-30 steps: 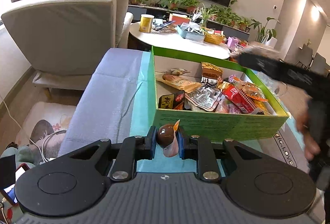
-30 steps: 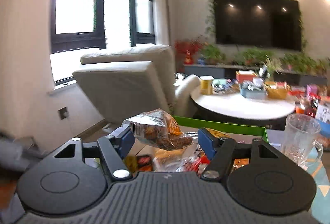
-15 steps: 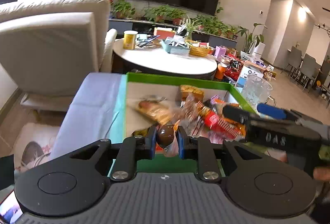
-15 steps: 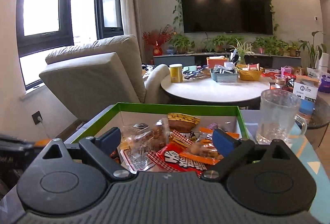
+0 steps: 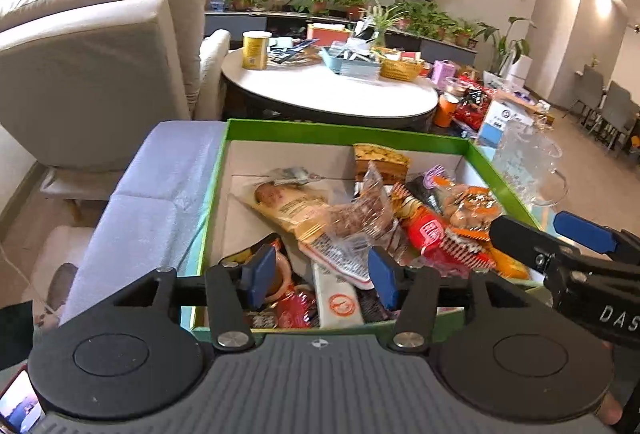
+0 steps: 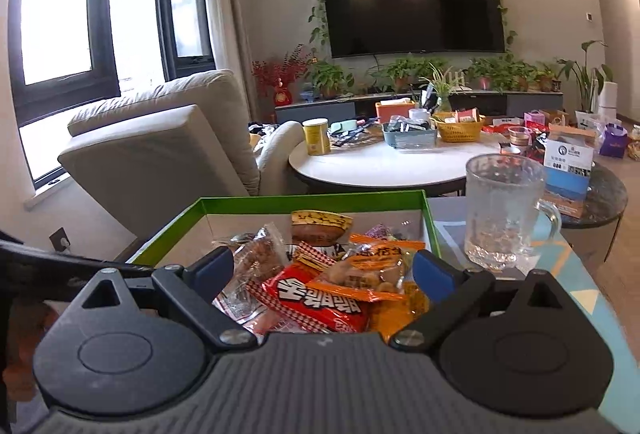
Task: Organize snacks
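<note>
A green-rimmed box holds several snack packets. Among them are a red packet, an orange one, a clear bag of brown pieces and a bread packet. My left gripper hangs over the box's near edge, its jaws opening, with nothing pressed between the blue pads; only packets lying below show in the gap. My right gripper stands open over the right side of the box, holding nothing.
A glass mug stands just right of the box. A grey-blue cloth covers the surface to the left. Beyond are a round white table with clutter and a beige armchair.
My left gripper moved forward over the box and opened; the brown snack it held is gone from its jaws. My right gripper let go of the clear bag, which now lies in the box.
</note>
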`<state>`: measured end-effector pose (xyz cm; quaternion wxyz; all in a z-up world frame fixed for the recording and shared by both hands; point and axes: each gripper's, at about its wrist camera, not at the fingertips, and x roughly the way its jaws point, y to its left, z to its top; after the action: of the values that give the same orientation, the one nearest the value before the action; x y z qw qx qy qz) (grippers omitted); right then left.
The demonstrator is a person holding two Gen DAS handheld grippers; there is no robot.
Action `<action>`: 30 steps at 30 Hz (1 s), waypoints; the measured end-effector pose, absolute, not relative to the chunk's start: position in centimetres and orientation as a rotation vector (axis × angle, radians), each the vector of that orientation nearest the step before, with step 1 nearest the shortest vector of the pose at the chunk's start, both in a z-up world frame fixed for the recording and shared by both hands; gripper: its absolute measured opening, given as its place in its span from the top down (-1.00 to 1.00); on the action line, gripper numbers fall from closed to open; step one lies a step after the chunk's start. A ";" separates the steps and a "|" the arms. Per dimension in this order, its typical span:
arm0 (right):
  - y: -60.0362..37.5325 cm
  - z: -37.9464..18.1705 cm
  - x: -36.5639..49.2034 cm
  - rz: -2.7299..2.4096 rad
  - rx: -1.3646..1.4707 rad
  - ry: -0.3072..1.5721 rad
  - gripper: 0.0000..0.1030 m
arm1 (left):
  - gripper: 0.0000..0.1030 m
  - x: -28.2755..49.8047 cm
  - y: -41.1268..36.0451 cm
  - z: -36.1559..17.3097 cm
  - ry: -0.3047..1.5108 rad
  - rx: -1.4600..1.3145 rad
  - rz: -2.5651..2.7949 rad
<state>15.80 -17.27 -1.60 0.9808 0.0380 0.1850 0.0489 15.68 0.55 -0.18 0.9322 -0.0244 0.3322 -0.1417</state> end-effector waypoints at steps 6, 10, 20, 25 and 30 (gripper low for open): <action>-17.7 -2.2 15.4 0.097 0.109 0.398 -0.03 | 0.05 14.7 0.8 0.3 0.665 -0.053 -0.276; -17.8 -1.8 15.0 0.095 0.118 0.395 -0.03 | -0.02 13.6 0.5 0.8 0.638 -0.024 -0.265; -17.8 -1.0 12.4 0.097 0.149 0.370 -0.03 | -0.34 10.1 0.9 1.0 0.587 -0.022 -0.184; -17.8 -1.0 10.6 0.097 0.147 0.360 -0.03 | -0.34 8.2 1.0 0.3 0.604 -0.022 -0.176; -17.6 -0.7 9.5 0.094 0.120 0.350 -0.03 | -0.34 6.7 0.9 0.2 0.605 -0.011 -0.191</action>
<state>9.46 -17.58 -0.71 0.9819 0.0596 0.1738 0.0465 6.74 0.93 0.19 0.9501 -0.0055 0.2976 -0.0939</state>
